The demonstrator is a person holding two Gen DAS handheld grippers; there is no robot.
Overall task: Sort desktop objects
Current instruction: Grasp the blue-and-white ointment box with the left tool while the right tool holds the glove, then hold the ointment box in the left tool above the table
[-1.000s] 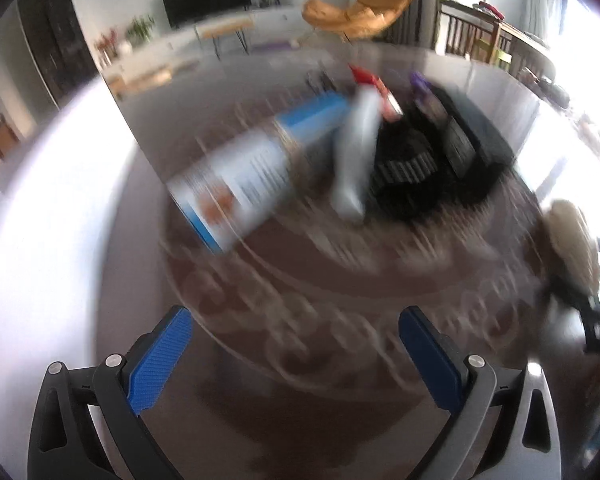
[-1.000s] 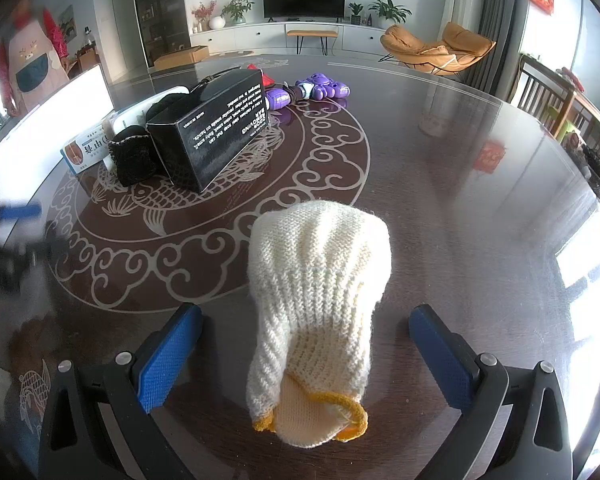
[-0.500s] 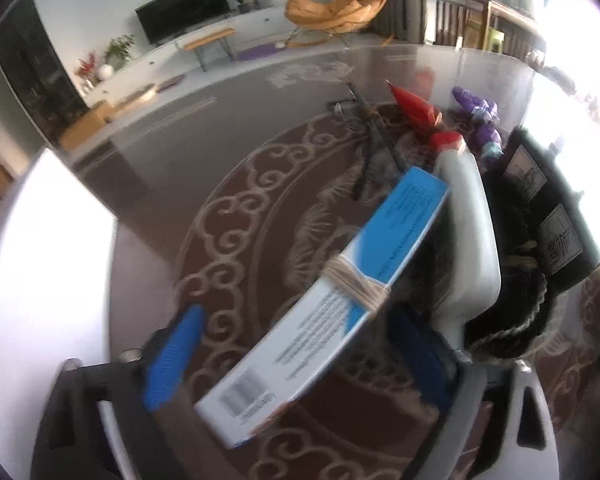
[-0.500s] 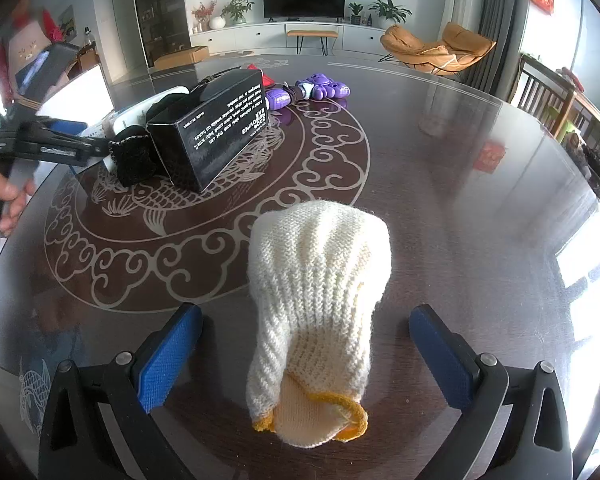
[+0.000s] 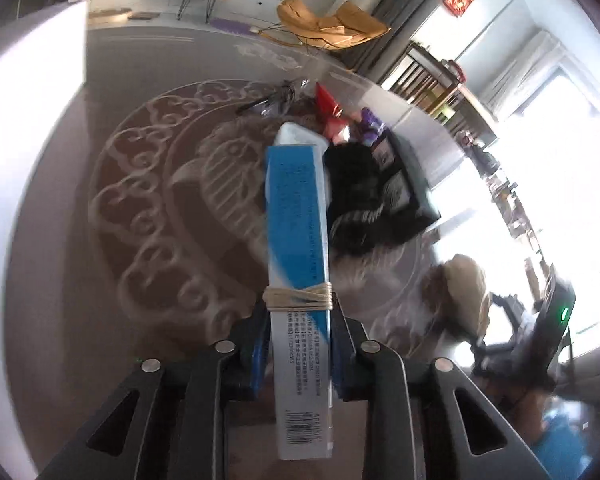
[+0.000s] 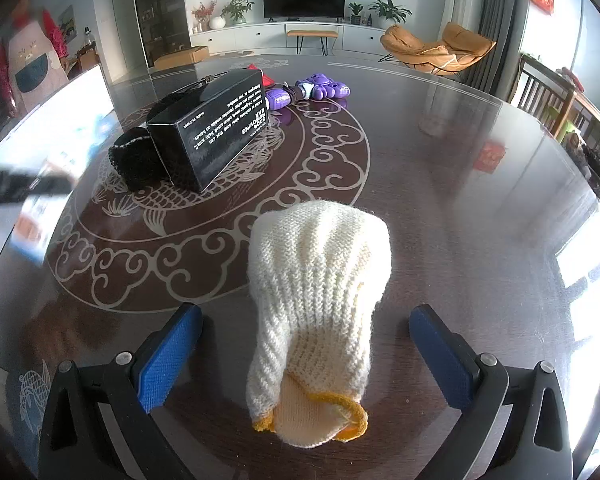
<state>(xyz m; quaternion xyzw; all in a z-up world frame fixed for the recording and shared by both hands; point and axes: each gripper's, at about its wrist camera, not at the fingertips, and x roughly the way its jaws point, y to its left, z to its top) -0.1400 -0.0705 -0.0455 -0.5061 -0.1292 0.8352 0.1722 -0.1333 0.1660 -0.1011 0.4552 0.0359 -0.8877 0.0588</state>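
The left gripper point(image 5: 298, 344), whose jaws have just been closing from wide apart, now clamps the blue-and-white box point(image 5: 298, 264) above the table's point(image 6: 460, 184) patterned middle, likely to be carried off next, while the right gripper point(image 6: 306, 356) waits spread around the white glove point(image 6: 320, 300).

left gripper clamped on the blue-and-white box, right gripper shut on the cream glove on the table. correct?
Half right. The right gripper is open: in the right wrist view its blue pads stand well clear of the cream glove, which lies between them. The left gripper does clamp the blue-and-white box, as the left wrist view shows.
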